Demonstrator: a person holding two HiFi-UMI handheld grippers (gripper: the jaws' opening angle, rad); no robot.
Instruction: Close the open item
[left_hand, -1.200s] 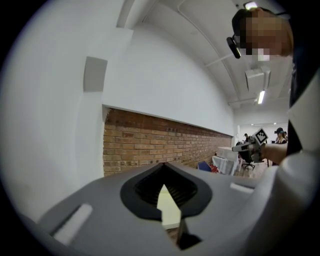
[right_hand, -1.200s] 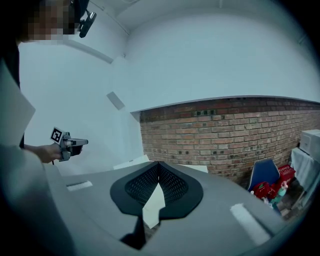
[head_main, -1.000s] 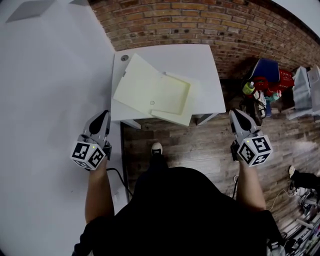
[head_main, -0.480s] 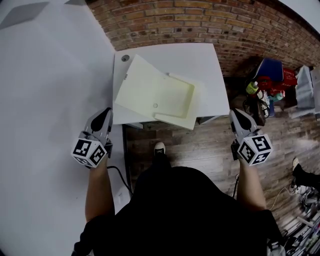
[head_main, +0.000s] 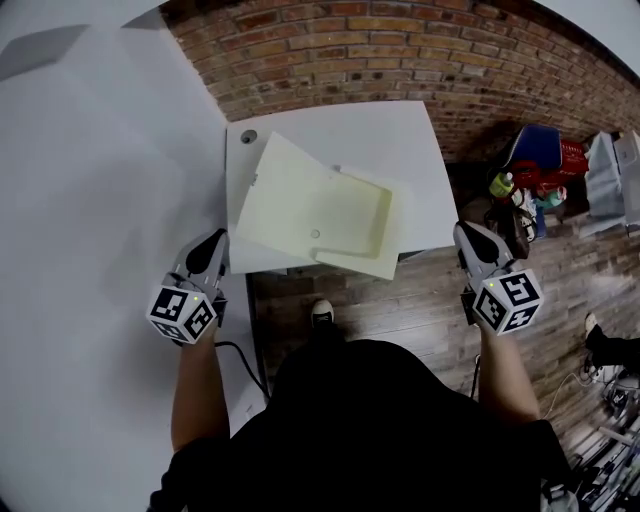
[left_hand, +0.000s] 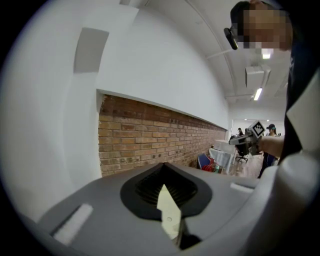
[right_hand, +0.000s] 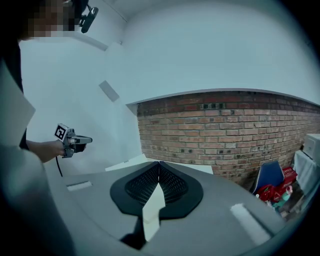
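Observation:
A pale cream flat box (head_main: 355, 215) lies open on the white table (head_main: 400, 130), its lid (head_main: 290, 200) spread flat to the left of the shallow tray. My left gripper (head_main: 215, 238) hangs just off the table's front left corner, shut and empty. My right gripper (head_main: 462, 230) is held off the front right corner, also shut and empty. Neither touches the box. In the left gripper view the jaws (left_hand: 162, 165) meet at a point; in the right gripper view they (right_hand: 159, 164) do the same, with the table's edge (right_hand: 125, 162) just beyond.
A brick wall (head_main: 350, 50) backs the table and a white wall (head_main: 90, 200) runs along its left side. A blue chair and red bags (head_main: 535, 160) stand on the wood floor (head_main: 400, 300) to the right. A cable (head_main: 240, 355) trails below the left hand.
The table and box have slid lower and nearer in the head view as both grippers were carried toward them. Both grippers stay shut.

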